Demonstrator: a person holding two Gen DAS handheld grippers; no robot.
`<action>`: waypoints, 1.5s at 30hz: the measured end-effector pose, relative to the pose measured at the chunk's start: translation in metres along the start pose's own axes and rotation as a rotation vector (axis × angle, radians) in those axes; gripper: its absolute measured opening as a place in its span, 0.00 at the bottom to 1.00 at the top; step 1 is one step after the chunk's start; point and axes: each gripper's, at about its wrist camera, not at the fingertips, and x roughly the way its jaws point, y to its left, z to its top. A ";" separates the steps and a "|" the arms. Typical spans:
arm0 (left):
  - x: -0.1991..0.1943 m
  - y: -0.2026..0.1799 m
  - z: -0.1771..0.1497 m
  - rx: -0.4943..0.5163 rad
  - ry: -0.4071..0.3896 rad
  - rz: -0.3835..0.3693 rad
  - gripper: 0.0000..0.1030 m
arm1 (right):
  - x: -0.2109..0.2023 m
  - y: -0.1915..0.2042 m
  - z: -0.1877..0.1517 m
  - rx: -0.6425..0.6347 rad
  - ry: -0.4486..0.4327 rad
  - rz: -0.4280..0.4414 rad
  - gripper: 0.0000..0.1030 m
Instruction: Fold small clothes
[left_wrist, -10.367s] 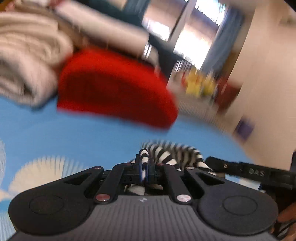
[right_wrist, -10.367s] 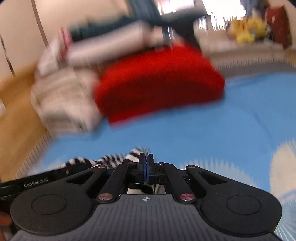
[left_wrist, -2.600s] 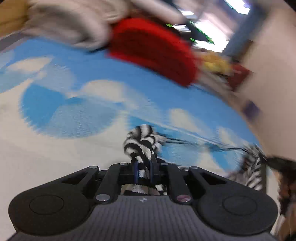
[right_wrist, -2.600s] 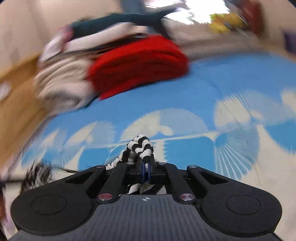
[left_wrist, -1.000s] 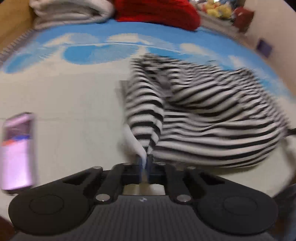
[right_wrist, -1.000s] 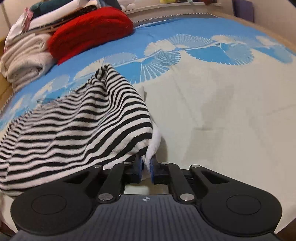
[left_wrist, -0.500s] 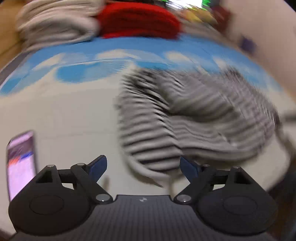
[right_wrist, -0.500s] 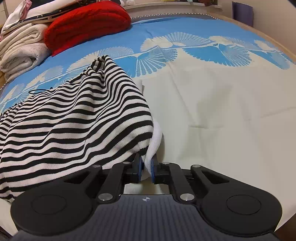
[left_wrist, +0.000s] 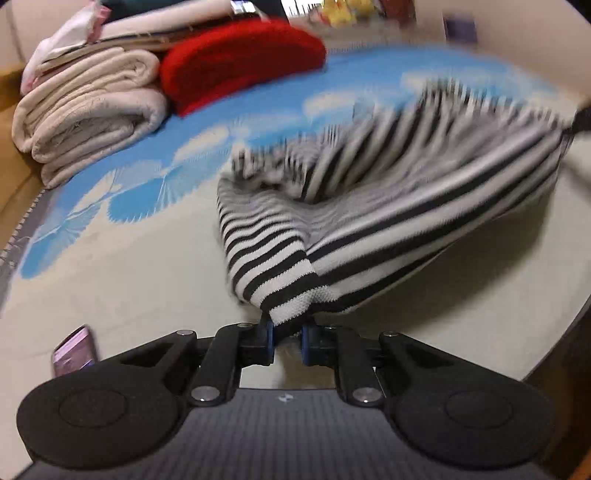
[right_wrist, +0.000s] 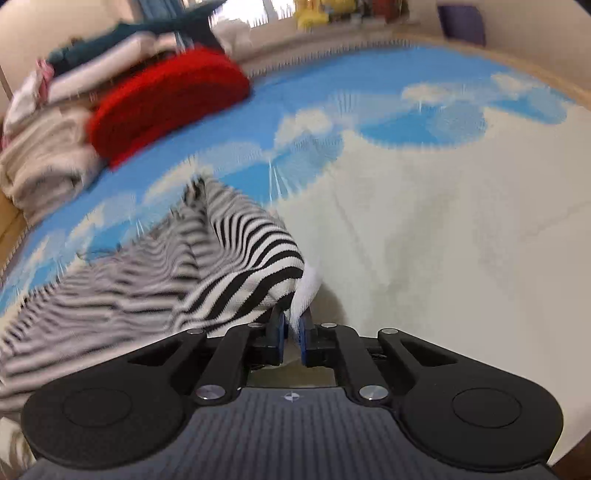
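A black-and-white striped garment (left_wrist: 388, 206) lies bunched on the bedspread (left_wrist: 129, 280), stretched between both grippers. My left gripper (left_wrist: 287, 341) is at its near left corner. Its jaws are closing, with the striped hem caught between the blue pads. In the right wrist view the same garment (right_wrist: 221, 266) trails off to the left. My right gripper (right_wrist: 291, 328) is shut on the garment's near right corner, where a white inner layer shows. The far part of the cloth is blurred.
A red folded knit (left_wrist: 240, 55) and a stack of cream folded blankets (left_wrist: 88, 110) sit at the far left of the bed. A phone (left_wrist: 74, 350) lies near the left gripper. The bed's edge runs along the right (left_wrist: 554, 332).
The left gripper was shut on the hem, stood wide open with nothing in it half a second ago, and now pinches a striped corner. The right gripper kept its hold.
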 end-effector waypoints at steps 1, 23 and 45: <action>0.010 -0.004 -0.006 0.043 0.046 0.041 0.09 | 0.010 0.001 -0.005 -0.015 0.053 -0.029 0.07; 0.045 0.055 0.119 -0.446 -0.066 0.209 0.71 | 0.003 0.133 0.047 -0.300 -0.261 0.210 0.57; 0.120 0.085 0.139 -0.462 0.143 0.048 0.76 | 0.147 0.301 0.039 -0.900 -0.061 0.429 0.62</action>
